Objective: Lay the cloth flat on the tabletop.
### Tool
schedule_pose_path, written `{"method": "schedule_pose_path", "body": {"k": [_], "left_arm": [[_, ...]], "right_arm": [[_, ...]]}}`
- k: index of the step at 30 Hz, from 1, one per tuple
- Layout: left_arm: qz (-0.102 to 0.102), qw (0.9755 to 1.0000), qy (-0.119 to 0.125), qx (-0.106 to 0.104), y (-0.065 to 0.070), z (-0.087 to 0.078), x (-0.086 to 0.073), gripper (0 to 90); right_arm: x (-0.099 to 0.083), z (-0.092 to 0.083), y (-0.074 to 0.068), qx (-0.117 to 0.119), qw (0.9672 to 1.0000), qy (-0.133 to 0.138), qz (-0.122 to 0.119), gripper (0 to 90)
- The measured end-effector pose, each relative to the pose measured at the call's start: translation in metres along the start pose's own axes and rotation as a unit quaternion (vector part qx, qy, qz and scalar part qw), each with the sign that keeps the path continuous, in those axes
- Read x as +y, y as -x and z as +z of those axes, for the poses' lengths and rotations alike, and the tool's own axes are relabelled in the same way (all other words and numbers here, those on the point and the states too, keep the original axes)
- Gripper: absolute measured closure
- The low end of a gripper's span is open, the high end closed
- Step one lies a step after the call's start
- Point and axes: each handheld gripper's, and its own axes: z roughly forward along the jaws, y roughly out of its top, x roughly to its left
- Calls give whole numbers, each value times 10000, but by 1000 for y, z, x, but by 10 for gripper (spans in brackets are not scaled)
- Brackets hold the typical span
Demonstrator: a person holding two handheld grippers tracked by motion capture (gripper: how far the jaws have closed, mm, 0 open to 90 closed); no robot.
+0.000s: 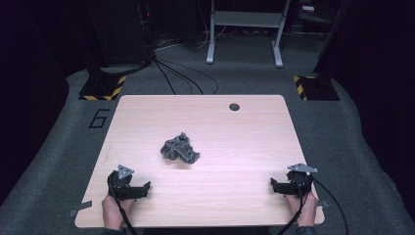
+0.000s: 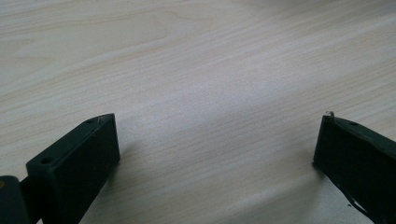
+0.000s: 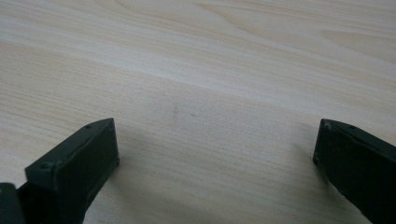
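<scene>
While both grippers rested at the near edge of the table [image 1: 205, 105], the cloth [image 1: 179, 149] lay crumpled near the table's middle, a little left of centre and well apart from either hand. From the left gripper [image 1: 142, 188] it lay forward and to the right; from the right gripper [image 1: 275, 185] it lay forward and to the left. The left one looked the nearer of the two, so a first reach seemed likelier from that side.

The left gripper's jaws stood wide with nothing between them; its own view [image 2: 215, 135] showed bare wood in the gap. The right gripper was the same, jaws spread wide over bare wood [image 3: 215, 140]. In the high view the left gripper's jaws pointed toward the table's right and the right gripper's toward its left, so each faced inward rather than at the cloth.

The cloth was a dark grey bunch with no clear front or back. Its long axis, as far as the heap had one, ran from upper left to lower right in the high view, with a flatter tail trailing toward the lower right. That tail pointed roughly toward the right gripper's side. Which edges or corners lay on top could not be told, the folds being too small and dark.
</scene>
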Motion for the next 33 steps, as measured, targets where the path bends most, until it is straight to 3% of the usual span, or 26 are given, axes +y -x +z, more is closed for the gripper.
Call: {"method": "schedule_pose_path", "body": {"k": [21, 26, 31, 33], "left_arm": [[-64, 10000, 29, 47, -1, -1, -1, 0], [-123, 9999, 47, -4, -2, -2, -1, 0], [-131, 9998, -88, -119, 2, -2, 4, 0], [-128, 9998, -12, -137, 4, -2, 8, 0]], "right_arm": [[1, 1, -1, 0, 10000, -2, 39, 0], [1, 1, 0, 6, 10000, -35, -22, 0], [1, 1, -1, -6, 10000, -15, -1, 0], [1, 1, 0, -2, 10000, -16, -7, 0]]}}
